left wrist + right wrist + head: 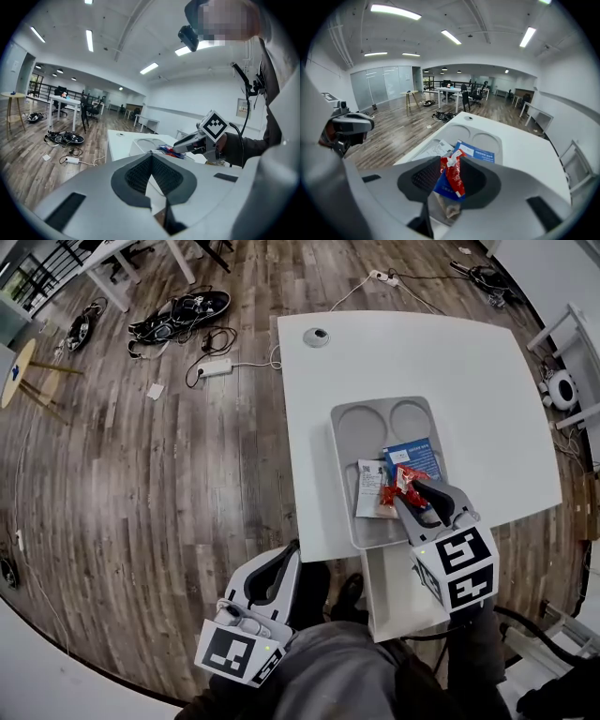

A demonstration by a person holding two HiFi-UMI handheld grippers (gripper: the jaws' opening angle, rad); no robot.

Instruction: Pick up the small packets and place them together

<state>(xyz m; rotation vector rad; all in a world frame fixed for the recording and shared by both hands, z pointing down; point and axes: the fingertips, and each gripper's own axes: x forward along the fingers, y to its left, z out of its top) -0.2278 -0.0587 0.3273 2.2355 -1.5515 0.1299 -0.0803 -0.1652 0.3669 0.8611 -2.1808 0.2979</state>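
The left gripper [292,552] hangs low, fingers [136,176] together; the right gripper [406,487] points steeply down, fingers parted.

Red pkt [454,177] upright by blue pkt [476,153]

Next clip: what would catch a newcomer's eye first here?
The bright red packet stands out first, between the parted jaws of the right gripper, over the near end of the grey tray on the white table. Next come the blue packet and the white packet lying in that tray. The left gripper hangs low, off the table.
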